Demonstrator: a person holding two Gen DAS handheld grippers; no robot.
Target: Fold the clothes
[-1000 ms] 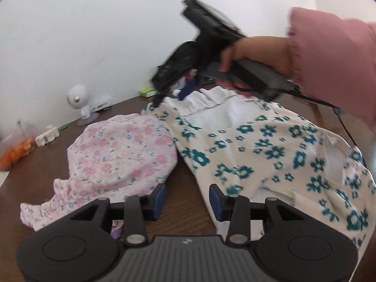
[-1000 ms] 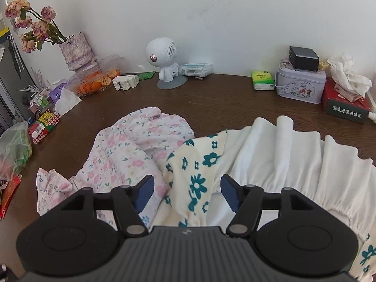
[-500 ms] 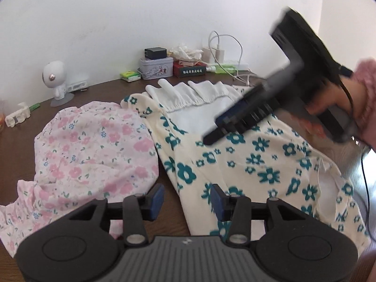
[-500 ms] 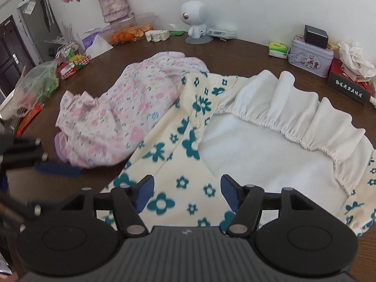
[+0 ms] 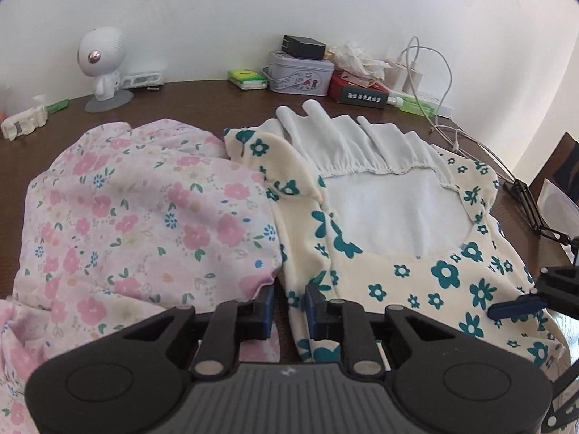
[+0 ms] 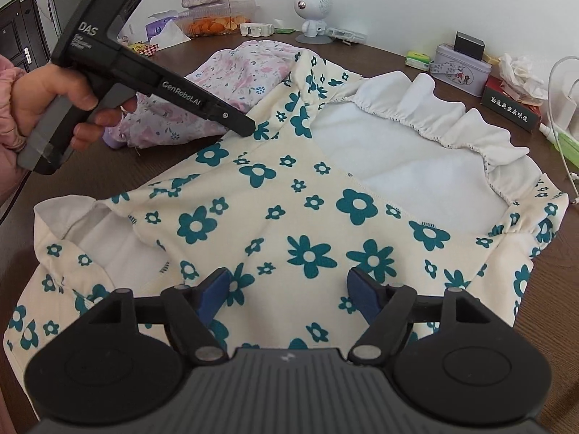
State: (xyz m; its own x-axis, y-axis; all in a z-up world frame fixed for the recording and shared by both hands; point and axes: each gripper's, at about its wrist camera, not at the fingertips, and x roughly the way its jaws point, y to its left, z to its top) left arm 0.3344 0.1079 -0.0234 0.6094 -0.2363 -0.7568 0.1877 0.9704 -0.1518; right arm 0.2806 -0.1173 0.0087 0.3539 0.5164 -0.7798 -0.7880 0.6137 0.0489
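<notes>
I have the cream garment with teal flowers (image 6: pixel 296 217) spread flat on the dark wooden desk (image 5: pixel 202 101), white lining and gathered white ruffle (image 5: pixel 365 144) turned toward the wall, and the pink floral garment (image 5: pixel 144 217) bunched just beside it on its left, the two touching along one edge. My left gripper (image 5: pixel 288 305) sits low at the cream garment's left edge; its jaws have just been closing and now stand narrow, with a fold of the cream fabric's border in the gap, though I cannot tell whether the pads actually press it. From the right wrist view I see the hand (image 6: pixel 54 108) holding that left gripper, its tip down on the fabric near the pink garment. My right gripper (image 6: pixel 287 294) hovers over the cream garment's near part; its jaws have just been opening and stand wide, flowered cloth showing between them, nothing gripped.
</notes>
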